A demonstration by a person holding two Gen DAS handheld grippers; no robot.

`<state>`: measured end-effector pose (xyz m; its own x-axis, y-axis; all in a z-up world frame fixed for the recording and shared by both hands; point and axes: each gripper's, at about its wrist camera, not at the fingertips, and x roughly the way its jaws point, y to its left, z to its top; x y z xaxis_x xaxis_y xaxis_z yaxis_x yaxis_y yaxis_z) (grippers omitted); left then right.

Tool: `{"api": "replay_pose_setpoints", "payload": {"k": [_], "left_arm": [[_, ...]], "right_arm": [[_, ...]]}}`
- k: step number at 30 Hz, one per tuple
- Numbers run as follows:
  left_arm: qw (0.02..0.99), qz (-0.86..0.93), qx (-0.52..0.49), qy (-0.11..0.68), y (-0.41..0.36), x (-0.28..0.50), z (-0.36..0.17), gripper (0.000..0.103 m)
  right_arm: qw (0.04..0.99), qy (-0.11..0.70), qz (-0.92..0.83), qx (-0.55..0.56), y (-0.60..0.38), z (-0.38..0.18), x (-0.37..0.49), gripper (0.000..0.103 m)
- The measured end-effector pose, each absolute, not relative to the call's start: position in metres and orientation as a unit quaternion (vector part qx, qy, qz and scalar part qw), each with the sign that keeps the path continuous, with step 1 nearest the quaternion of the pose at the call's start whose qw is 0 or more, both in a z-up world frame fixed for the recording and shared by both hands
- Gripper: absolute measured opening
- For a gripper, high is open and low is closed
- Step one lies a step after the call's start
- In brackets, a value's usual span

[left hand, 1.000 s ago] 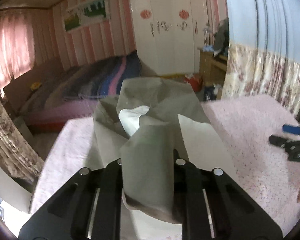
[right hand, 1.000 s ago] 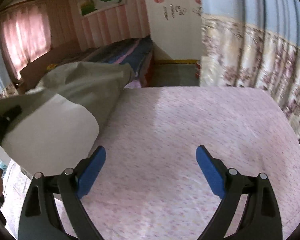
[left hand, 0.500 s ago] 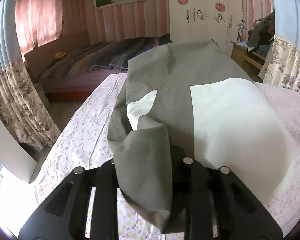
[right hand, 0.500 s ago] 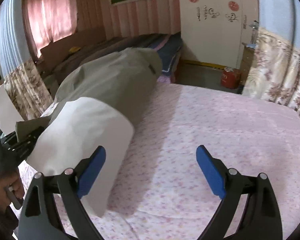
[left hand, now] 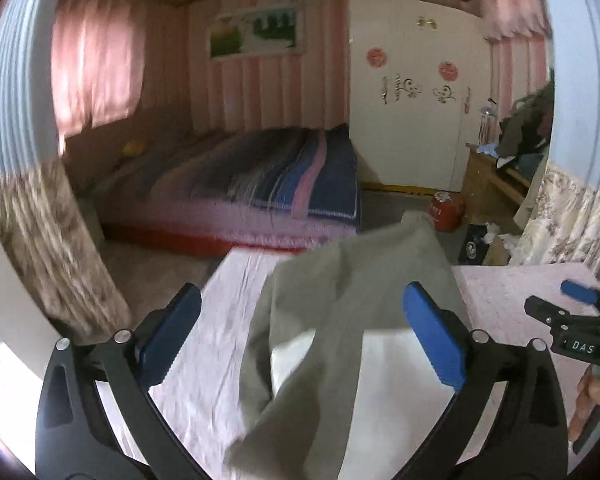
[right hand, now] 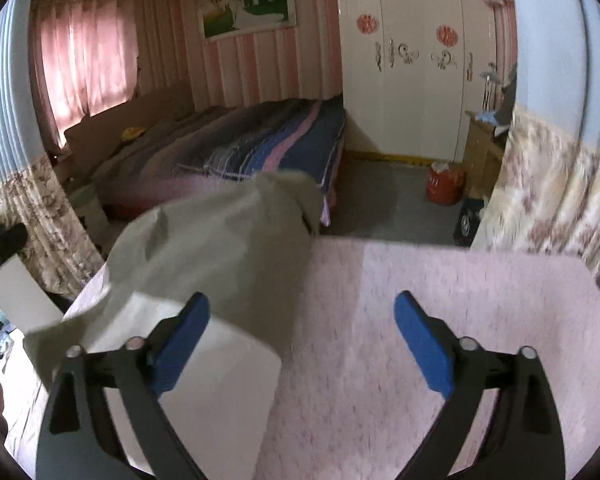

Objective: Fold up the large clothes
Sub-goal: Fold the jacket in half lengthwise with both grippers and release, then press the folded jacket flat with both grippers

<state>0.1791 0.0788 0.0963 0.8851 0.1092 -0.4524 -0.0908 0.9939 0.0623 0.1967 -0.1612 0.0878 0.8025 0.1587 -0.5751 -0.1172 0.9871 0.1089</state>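
Observation:
A large grey-green garment (left hand: 340, 320) with a white panel (right hand: 204, 380) lies bunched on the pink flowered bedsheet (left hand: 500, 300). My left gripper (left hand: 300, 292) hovers over its near end with the jaws opening wide. A loose fold of the cloth sags between the blue pads, and neither pad presses on it. My right gripper (right hand: 302, 299) is also opening, with only bare bedsheet (right hand: 440, 280) between its fingers. The garment (right hand: 220, 248) sits just behind its left finger. A person's hand (left hand: 596, 396) shows at the right edge of the left wrist view.
Beyond the far edge of the sheet is floor, then a second bed with a striped blanket (left hand: 280, 172). A white wardrobe (left hand: 412, 100), a wooden cabinet (left hand: 488, 176) and a red container (left hand: 446, 212) stand at the back right. Flowered curtains (right hand: 560, 200) hang on both sides.
My left jaws were shut on a grey fold and have sprung wide, letting it go. The raised cloth has sunk onto the bed. Both grippers have drawn back and up.

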Motion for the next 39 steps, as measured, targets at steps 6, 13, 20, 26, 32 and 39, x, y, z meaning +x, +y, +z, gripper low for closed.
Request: {"api": "replay_pose_setpoints", "payload": {"k": [6, 13, 20, 26, 32, 39], "left_arm": [[0.965, 0.046, 0.049, 0.252, 0.06, 0.244, 0.096, 0.1], [0.954, 0.056, 0.048, 0.291, 0.08, 0.298, 0.059, 0.1], [0.937, 0.082, 0.0, 0.339, 0.113, 0.328, 0.007, 0.1], [0.924, 0.089, -0.028, 0.371, 0.124, 0.335, -0.029, 0.1], [0.915, 0.112, -0.056, 0.384, 0.14, 0.337, -0.05, 0.1], [0.903, 0.122, -0.033, 0.411, 0.133, 0.346, -0.059, 0.1]], "right_arm": [[0.954, 0.292, 0.067, 0.019, -0.146, 0.1, 0.219, 0.1], [0.951, 0.302, 0.058, 0.017, -0.134, 0.083, 0.262, 0.1], [0.947, 0.318, 0.049, -0.005, -0.112, 0.045, 0.312, 0.1], [0.934, 0.354, 0.049, -0.007, -0.1, 0.004, 0.352, 0.101], [0.91, 0.407, 0.075, -0.026, -0.092, -0.029, 0.372, 0.101], [0.908, 0.41, 0.081, -0.025, -0.095, -0.038, 0.37, 0.101]]}}
